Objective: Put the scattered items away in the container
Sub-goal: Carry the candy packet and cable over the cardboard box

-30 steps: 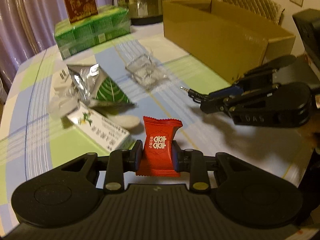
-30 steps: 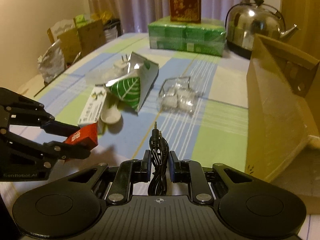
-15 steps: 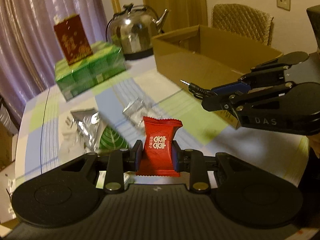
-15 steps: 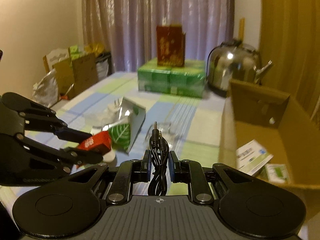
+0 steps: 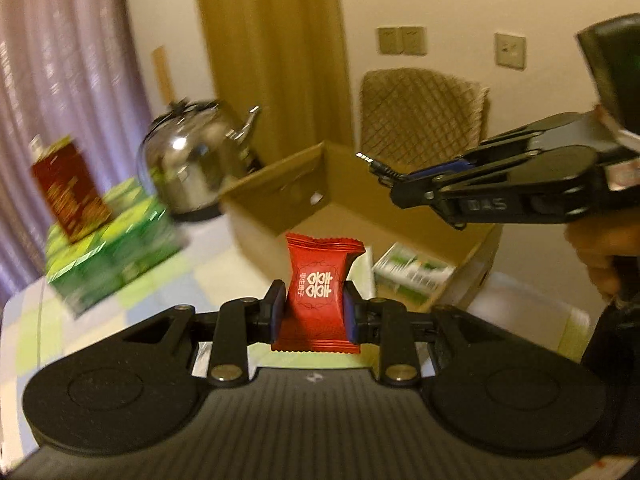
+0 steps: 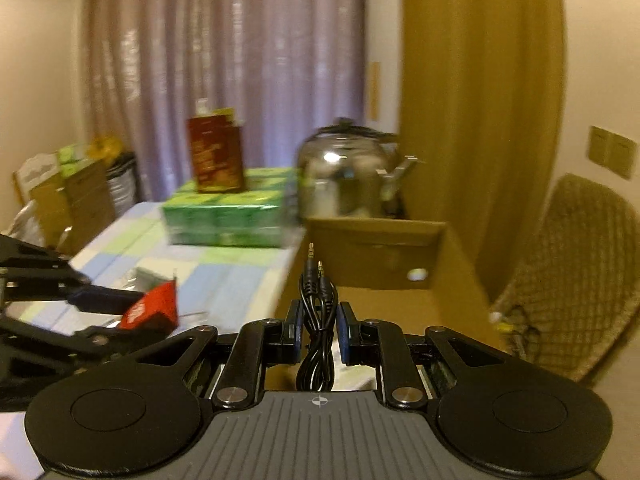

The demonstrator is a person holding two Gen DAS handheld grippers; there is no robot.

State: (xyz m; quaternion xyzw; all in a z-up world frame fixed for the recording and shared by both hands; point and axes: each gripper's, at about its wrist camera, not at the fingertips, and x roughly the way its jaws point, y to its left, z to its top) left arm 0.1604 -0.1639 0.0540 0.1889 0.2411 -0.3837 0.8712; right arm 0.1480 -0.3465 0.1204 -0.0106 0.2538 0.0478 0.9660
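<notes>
Red crinkle-edged candy wrapper [image 5: 318,294] pinched upright between left gripper [image 5: 314,314] fingers.
Coiled black audio cable [image 6: 318,320] pinched by right gripper [image 6: 318,330] fingers.
Open brown cardboard box [image 6: 376,256] seen ahead of, below both; right gripper judged nearer.

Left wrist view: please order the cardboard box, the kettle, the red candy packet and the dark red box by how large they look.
1. cardboard box
2. kettle
3. red candy packet and dark red box: alike; the packet is nearest the camera, so unsure.
</notes>
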